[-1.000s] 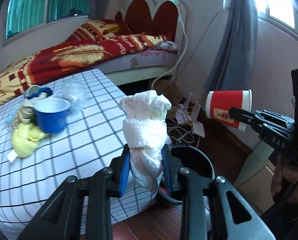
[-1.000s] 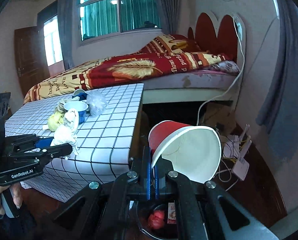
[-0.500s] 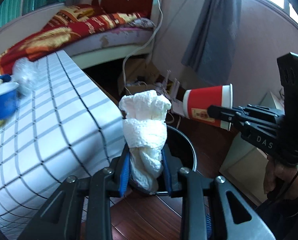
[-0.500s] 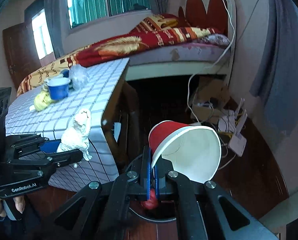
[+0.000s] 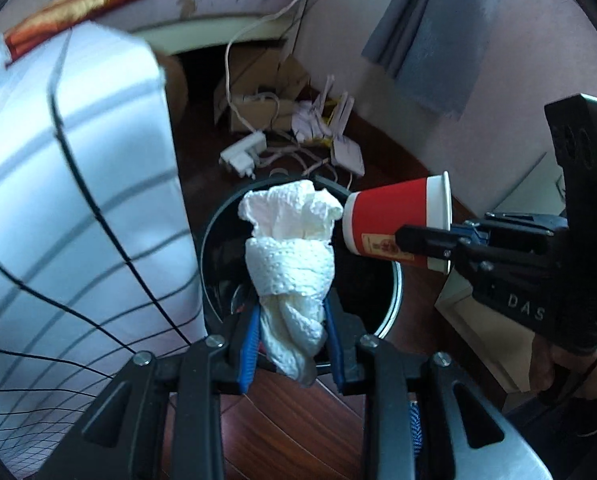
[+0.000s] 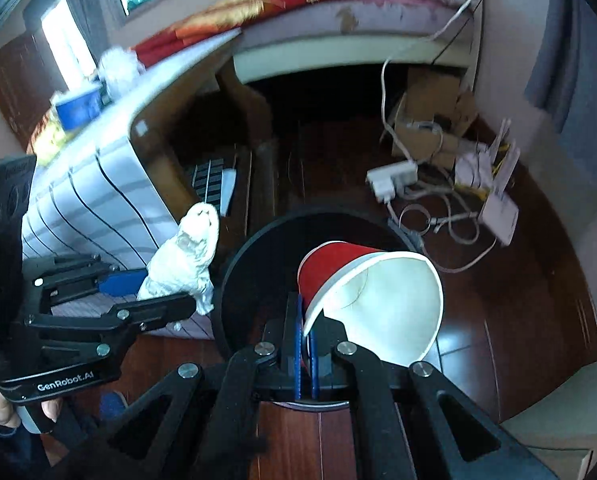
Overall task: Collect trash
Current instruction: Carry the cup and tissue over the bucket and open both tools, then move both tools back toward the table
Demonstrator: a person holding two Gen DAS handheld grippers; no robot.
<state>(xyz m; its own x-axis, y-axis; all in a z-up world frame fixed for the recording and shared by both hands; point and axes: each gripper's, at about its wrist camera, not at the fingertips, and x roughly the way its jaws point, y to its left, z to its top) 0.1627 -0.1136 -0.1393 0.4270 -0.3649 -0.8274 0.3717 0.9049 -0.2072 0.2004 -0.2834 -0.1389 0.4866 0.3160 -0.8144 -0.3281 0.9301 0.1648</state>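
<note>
- Both grippers had dropped from table height to hover over the black bin [image 5: 214,248], the checked table [image 5: 78,184] sliding off to the side.
- Left gripper [image 5: 292,344] clamped narrowly on a twisted paper towel [image 5: 294,256], held above the bin's near rim.
- Right gripper [image 6: 305,344], jaws pinched shut on the wall of a red paper cup [image 6: 362,292], held it tipped over the bin's mouth.
- Releasing well likely meant centring each item inside the rim before letting go.

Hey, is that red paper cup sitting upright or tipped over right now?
Tipped on its side. The red paper cup is pinched at its rim by the right gripper, its white mouth facing the camera, above the black bin.
</note>
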